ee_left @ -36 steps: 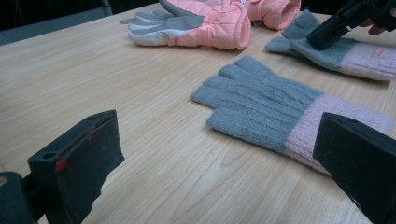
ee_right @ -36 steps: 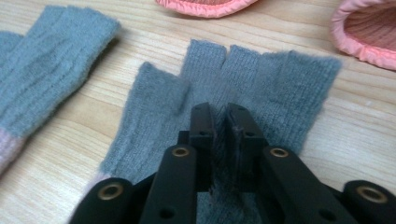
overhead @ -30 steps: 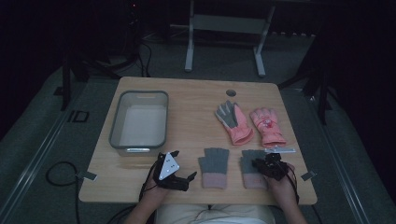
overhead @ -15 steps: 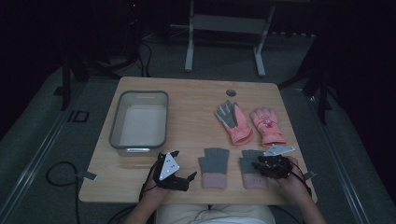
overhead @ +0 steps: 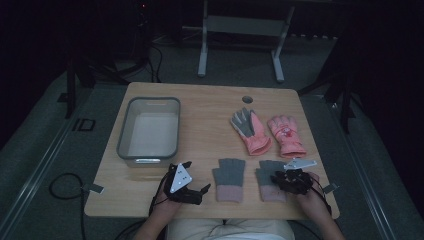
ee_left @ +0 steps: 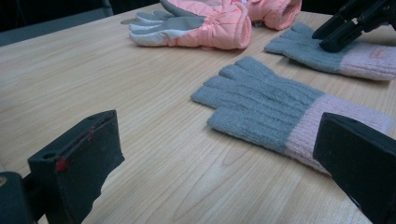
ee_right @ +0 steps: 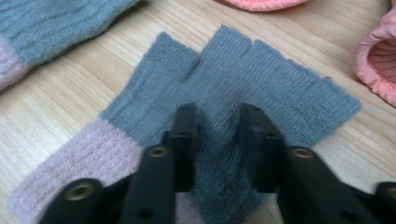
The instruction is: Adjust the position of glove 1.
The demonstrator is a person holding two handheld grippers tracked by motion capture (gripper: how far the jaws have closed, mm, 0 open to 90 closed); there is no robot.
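**Right gripper pinching a knitted glove at the table's near edge**

While the light wooden table (overhead: 210, 107) carries a grey rectangular plastic bin (overhead: 148, 129) at far left, the left gripper (overhead: 192, 187) rests beside it, jaws spread wide over bare wood. Next lies one grey knitted fingerless glove with pink cuff (overhead: 229, 178). Its twin, the second grey-and-pink knitted glove (ee_right: 233, 93), is bunched into a ridge between the right gripper (ee_right: 217, 135) (jaws having just closed further). Two pink padded winter gloves (overhead: 267, 131) lie behind.
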